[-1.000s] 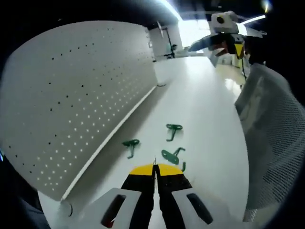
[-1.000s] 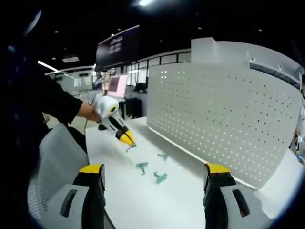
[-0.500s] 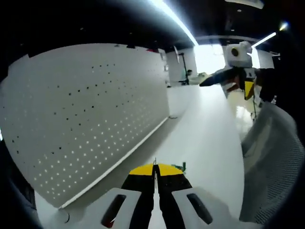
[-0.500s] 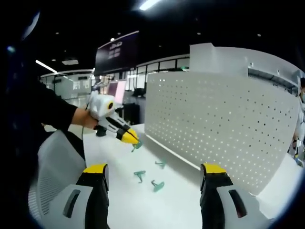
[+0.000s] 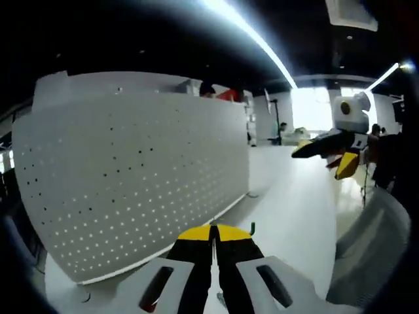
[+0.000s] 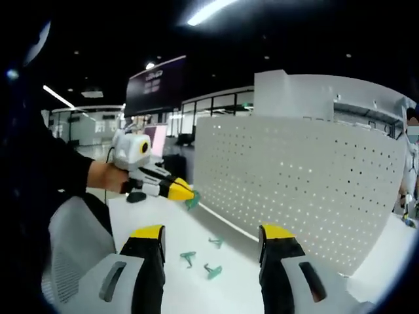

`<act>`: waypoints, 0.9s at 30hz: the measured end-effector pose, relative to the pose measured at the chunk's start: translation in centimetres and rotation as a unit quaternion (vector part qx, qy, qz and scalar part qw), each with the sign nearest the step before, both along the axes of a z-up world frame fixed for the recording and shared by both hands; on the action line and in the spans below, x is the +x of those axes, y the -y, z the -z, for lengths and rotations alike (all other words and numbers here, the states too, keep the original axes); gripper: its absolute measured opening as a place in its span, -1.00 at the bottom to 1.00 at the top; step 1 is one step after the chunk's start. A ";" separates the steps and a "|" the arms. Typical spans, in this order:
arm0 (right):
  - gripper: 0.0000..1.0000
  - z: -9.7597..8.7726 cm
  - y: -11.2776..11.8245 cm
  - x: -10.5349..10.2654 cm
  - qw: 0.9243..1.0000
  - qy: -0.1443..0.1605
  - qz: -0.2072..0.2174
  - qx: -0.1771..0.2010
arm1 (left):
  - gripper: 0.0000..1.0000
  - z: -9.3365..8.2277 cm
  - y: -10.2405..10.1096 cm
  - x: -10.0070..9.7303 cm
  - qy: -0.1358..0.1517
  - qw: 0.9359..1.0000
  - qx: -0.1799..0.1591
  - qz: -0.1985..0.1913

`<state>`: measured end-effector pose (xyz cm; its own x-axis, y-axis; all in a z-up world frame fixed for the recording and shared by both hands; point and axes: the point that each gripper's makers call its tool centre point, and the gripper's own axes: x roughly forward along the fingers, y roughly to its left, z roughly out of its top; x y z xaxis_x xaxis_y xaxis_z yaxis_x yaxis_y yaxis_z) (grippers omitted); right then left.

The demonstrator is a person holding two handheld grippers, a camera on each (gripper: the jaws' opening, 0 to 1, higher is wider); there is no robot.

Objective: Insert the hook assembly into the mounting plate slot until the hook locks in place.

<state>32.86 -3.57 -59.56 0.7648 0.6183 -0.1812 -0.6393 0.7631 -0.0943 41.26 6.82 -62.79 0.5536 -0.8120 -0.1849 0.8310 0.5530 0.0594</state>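
My left gripper (image 5: pixel 212 230) is shut on a green hook, whose tip (image 5: pixel 251 228) pokes out beside the yellow jaw ends. In the right gripper view the left gripper (image 6: pixel 186 194) is held in the air by a person's hand (image 6: pixel 105 176), with the green hook (image 6: pixel 192 200) hanging at its tip, a short way in front of the white perforated mounting plate (image 6: pixel 294 183). The plate (image 5: pixel 131 183) stands upright along the table's edge. My right gripper (image 6: pixel 211 233) is open with nothing between its jaws. It also floats at the right of the left gripper view (image 5: pixel 324 157).
Three more green hooks (image 6: pixel 188 258) (image 6: pixel 215 242) (image 6: pixel 212 270) lie on the white table (image 6: pixel 163 222) near the plate's foot. A grey mesh chair back (image 6: pixel 72 242) stands at the table's near side. The table (image 5: pixel 288 216) runs on into a lit hall.
The left gripper has risen off the table with the green hook and now faces the plate higher up. The right gripper's jaws stand somewhat closer together, still open.
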 end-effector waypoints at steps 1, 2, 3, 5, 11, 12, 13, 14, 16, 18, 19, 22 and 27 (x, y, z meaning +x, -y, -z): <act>0.05 -0.3 -0.2 0.2 1.000 0.002 0.001 0.007 | -0.97 -0.2 0.1 -0.1 0.000 1.000 -0.004 -0.004; 0.01 -0.5 -0.4 0.3 1.000 0.003 0.002 0.012 | -0.97 -0.5 0.3 -0.2 0.002 1.000 -0.010 -0.006; -0.02 -0.6 -0.6 0.4 1.000 0.003 0.002 0.016 | -0.97 -0.7 0.5 -0.3 0.002 1.000 -0.013 -0.008; -0.08 -0.9 -1.2 0.6 1.000 0.001 0.004 0.023 | -0.97 -1.0 0.8 -0.4 0.003 1.000 -0.019 -0.011; -0.29 -1.3 -2.2 0.7 0.999 -0.010 0.003 0.050 | -0.97 -1.8 2.0 -1.1 -0.009 0.998 -0.051 -0.020; -0.32 -1.3 -2.2 0.8 0.999 -0.010 0.005 0.052 | -0.97 -2.0 2.2 -1.3 -0.014 0.998 -0.058 -0.019; -0.36 -1.3 -2.3 0.8 0.999 -0.010 0.006 0.052 | -0.97 -2.0 2.3 -1.4 -0.017 0.998 -0.063 -0.019; -0.41 -1.4 -2.4 0.8 0.999 -0.009 0.007 0.053 | -0.97 -2.2 2.6 -1.5 -0.017 0.997 -0.067 -0.021; -0.46 -1.6 -2.4 0.9 0.998 -0.007 0.009 0.056 | -0.97 -2.5 3.1 -1.9 -0.027 0.996 -0.082 -0.021; -0.48 -1.9 -2.5 1.1 0.998 -0.006 0.014 0.061 | -0.97 -2.8 3.5 -2.2 -0.034 0.995 -0.096 -0.024; -0.50 -1.9 -2.4 1.2 0.998 -0.007 0.017 0.061 | -0.97 -2.9 3.7 -2.3 -0.036 0.994 -0.102 -0.023; -0.56 -1.7 -2.3 1.4 0.998 -0.011 0.025 0.062 | -0.97 -3.1 4.2 -2.7 -0.037 0.993 -0.110 -0.028; -0.65 -1.6 -2.5 1.5 0.997 -0.018 0.030 0.066 | -0.97 -3.4 5.2 -3.4 -0.052 0.990 -0.128 -0.021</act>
